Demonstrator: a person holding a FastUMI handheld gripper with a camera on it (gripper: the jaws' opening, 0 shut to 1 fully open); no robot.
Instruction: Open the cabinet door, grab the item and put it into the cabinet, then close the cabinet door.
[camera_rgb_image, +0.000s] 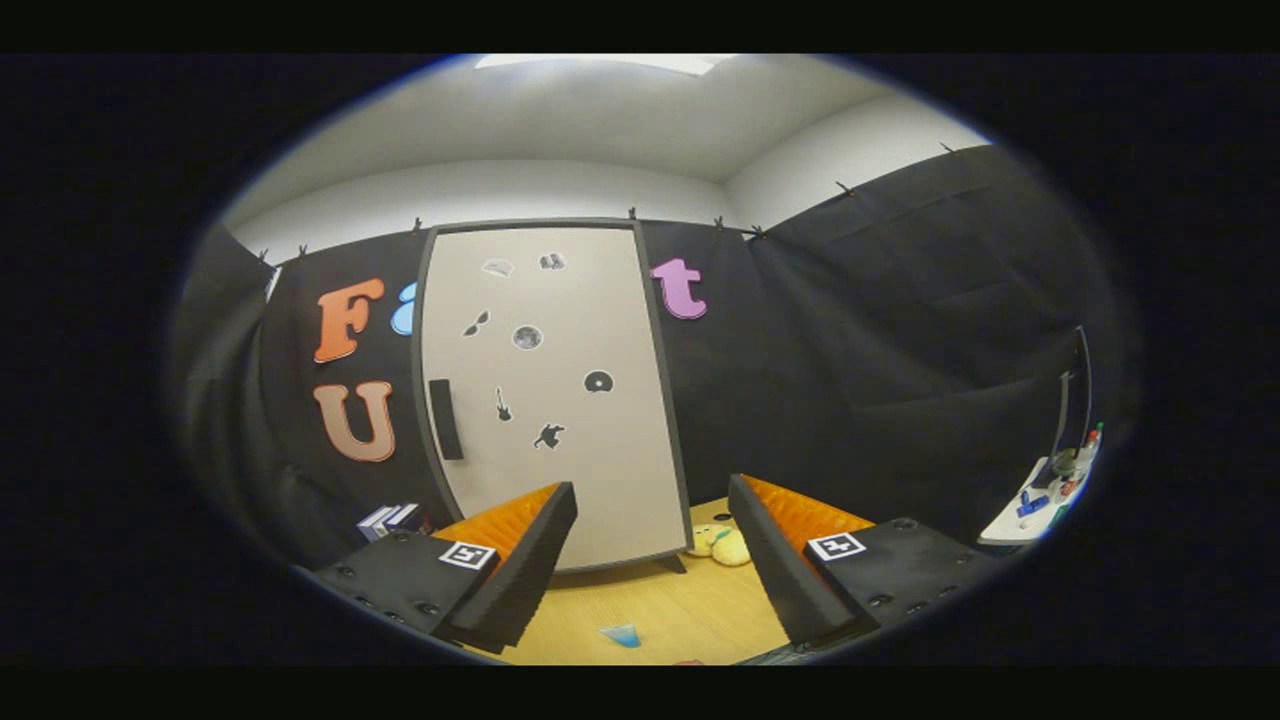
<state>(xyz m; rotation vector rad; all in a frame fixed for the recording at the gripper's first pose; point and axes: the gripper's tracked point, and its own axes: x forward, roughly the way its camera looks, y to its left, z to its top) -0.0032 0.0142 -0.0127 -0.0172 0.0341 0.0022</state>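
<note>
- Pale wood forms the tabletop (690, 610), which runs forward under the gripper (652, 560) and up to the foot of the cabinet.
- Gripper: its two fingers stand wide apart, nothing between them, held above the table and pointing at the cabinet's lower half.
- Square black-and-white marker tags (467, 555) sit on the top of each finger body.
- Small blue piece (621, 635) lies on the wood between the fingers, nearer than their tips; what it is cannot be told.
- Yellow plush toy (722, 543) lies on the table just ahead of the right finger, close beside the cabinet's lower right corner and apart from both fingers.
- Cabinet door (560, 400): a tall, light grey panel in a dark frame, closed and upright, standing on short legs beyond the fingers.
- Dark vertical handle (446, 419) sits on the door near its left edge, about halfway up.
- Several small dark stickers (527, 337) are scattered over the door's face.
- Stack of small boxes (390, 518) rests left of the cabinet, just past the left finger.
- Black cloth wall (880, 330) hangs behind and to both sides of the cabinet.
- White side shelf (1010, 528) far to the right carries small coloured items, too small to identify.
</note>
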